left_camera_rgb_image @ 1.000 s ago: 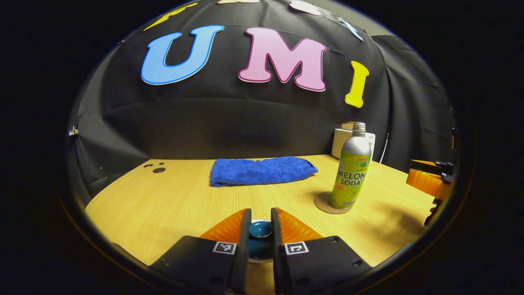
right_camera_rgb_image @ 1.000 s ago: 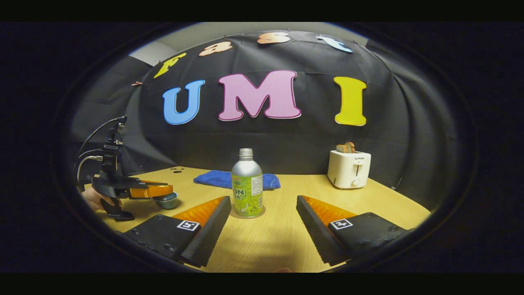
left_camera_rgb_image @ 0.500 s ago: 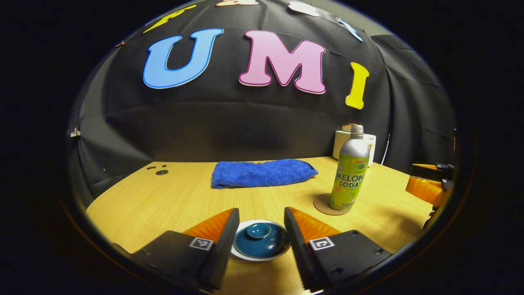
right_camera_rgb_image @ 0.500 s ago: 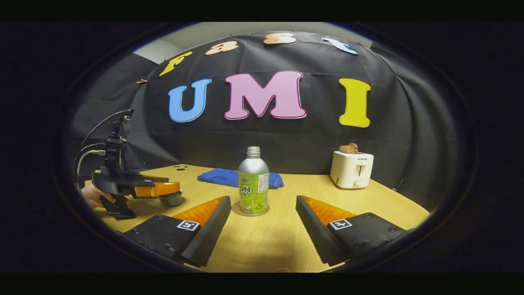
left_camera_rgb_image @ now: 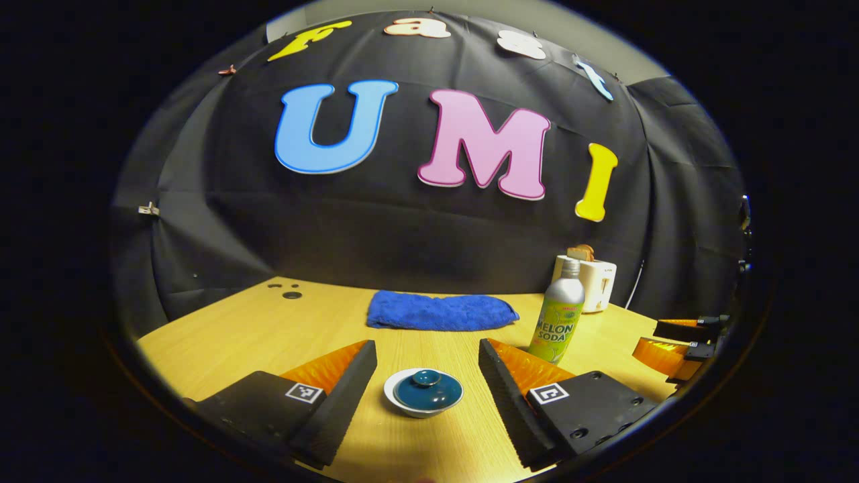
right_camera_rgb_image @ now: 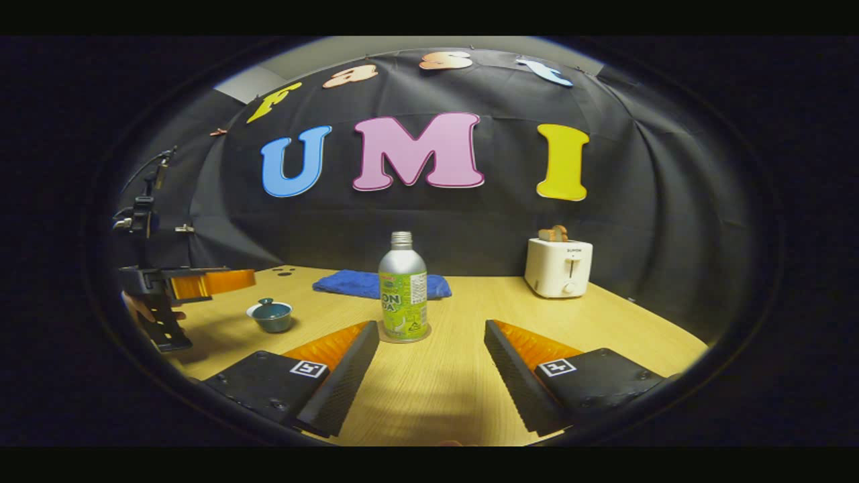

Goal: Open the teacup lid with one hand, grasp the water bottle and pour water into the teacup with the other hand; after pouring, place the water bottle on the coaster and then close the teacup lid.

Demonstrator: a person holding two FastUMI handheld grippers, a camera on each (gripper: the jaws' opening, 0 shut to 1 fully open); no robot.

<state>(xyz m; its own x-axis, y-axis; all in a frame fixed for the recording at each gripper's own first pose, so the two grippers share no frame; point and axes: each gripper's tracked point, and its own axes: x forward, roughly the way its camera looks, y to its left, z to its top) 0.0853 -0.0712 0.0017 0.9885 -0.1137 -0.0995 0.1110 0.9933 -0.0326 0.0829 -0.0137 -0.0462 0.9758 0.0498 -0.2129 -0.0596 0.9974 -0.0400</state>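
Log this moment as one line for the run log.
lid: on teacup | bottle: upright on coaster | left gripper: open | right gripper: open

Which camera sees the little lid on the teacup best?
The left gripper view: the teacup lid sits close, seen from above with its knob clear, between that gripper's open fingers. In the right gripper view the lidded teacup is small and far off at the left, seen side-on.

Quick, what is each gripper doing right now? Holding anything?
Left gripper: jaws open, holding nothing, teacup between them.
Right gripper: jaws open, holding nothing.
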